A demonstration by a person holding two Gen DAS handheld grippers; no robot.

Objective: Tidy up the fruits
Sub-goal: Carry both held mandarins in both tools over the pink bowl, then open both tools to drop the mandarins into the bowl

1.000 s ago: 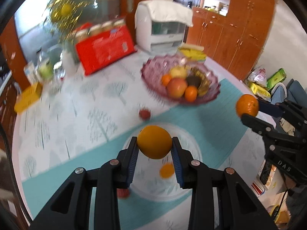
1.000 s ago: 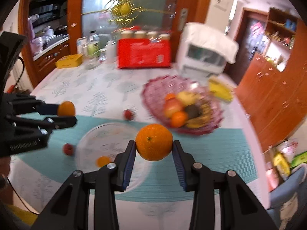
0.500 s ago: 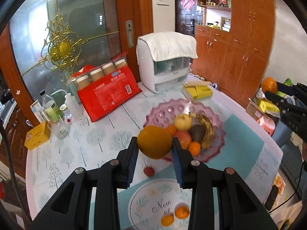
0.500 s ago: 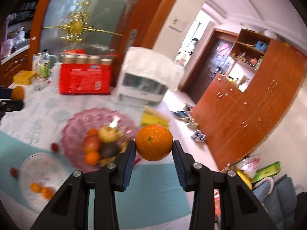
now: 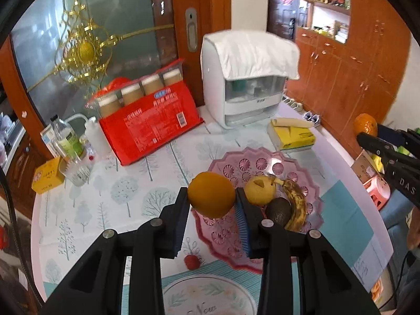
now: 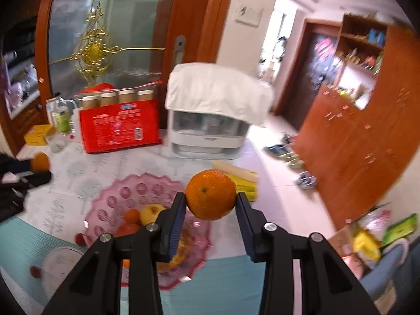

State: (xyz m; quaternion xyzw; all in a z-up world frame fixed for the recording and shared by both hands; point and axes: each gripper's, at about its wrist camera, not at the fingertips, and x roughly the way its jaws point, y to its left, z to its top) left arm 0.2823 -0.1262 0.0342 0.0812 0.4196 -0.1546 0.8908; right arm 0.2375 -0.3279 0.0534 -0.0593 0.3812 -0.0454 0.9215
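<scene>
Your left gripper (image 5: pixel 212 202) pinches a yellow-orange fruit (image 5: pixel 211 194) above the near-left rim of the pink bowl (image 5: pixel 237 239). Your right gripper (image 6: pixel 210 206) clamps an orange (image 6: pixel 210 194) over the bowl's right edge, near the table (image 6: pixel 71 168) edge.

Both wrist views look down over the pink bowl (image 5: pixel 262 168), side by side
</scene>
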